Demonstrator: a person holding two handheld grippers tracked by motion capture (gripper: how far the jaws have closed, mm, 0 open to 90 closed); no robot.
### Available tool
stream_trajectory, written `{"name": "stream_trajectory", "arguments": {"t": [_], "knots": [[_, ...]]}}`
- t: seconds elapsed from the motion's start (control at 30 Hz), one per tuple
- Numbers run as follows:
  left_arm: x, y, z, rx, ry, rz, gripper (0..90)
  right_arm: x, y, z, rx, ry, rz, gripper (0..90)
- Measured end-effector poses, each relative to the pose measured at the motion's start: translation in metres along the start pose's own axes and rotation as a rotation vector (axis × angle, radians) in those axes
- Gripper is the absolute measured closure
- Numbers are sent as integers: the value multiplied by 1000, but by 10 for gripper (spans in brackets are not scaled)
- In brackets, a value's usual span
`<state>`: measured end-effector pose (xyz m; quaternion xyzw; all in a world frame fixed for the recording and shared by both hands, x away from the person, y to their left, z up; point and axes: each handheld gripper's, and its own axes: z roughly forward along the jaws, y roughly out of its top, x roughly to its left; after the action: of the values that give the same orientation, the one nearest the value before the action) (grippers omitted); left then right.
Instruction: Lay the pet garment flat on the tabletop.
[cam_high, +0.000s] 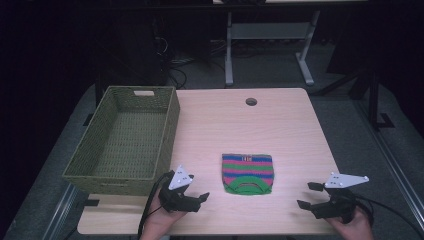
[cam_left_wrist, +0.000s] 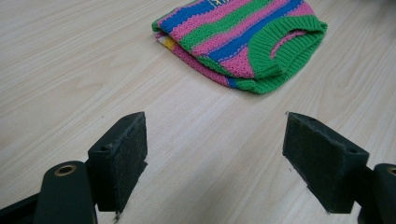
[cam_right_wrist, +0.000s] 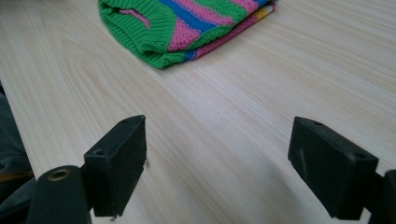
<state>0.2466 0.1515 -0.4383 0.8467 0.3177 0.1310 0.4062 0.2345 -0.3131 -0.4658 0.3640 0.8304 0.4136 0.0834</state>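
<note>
A small folded knit sweater (cam_high: 247, 173) with pink, blue and green stripes and a green collar lies flat on the wooden table (cam_high: 280, 130), collar toward the near edge. My left gripper (cam_high: 196, 192) rests to its left near the front edge, jaws wide open and empty. My right gripper (cam_high: 310, 195) sits to the sweater's right, also open and empty. In the left gripper view the sweater (cam_left_wrist: 243, 39) lies ahead of the open pads (cam_left_wrist: 122, 158). In the right gripper view the sweater (cam_right_wrist: 182, 23) sits beyond the open gripper (cam_right_wrist: 217, 163).
A green woven basket (cam_high: 125, 142) with nothing inside stands on the table's left side, overhanging its edge. A round cable hole (cam_high: 251, 102) is near the far edge. A table frame (cam_high: 270, 40) stands on the dark floor behind.
</note>
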Motion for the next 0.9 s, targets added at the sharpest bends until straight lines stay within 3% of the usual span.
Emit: {"name": "stream_trajectory", "arguments": {"t": [0.13, 0.63, 0.9], "knots": [[0, 1, 1, 2, -4, 5, 216, 1, 8, 8, 12, 36, -6, 186], [-5, 11, 8, 6, -65, 28, 234, 6, 21, 17, 23, 73, -24, 182], [-7, 23, 19, 29, -86, 60, 238, 5, 46, 24, 23, 116, -53, 182]]}}
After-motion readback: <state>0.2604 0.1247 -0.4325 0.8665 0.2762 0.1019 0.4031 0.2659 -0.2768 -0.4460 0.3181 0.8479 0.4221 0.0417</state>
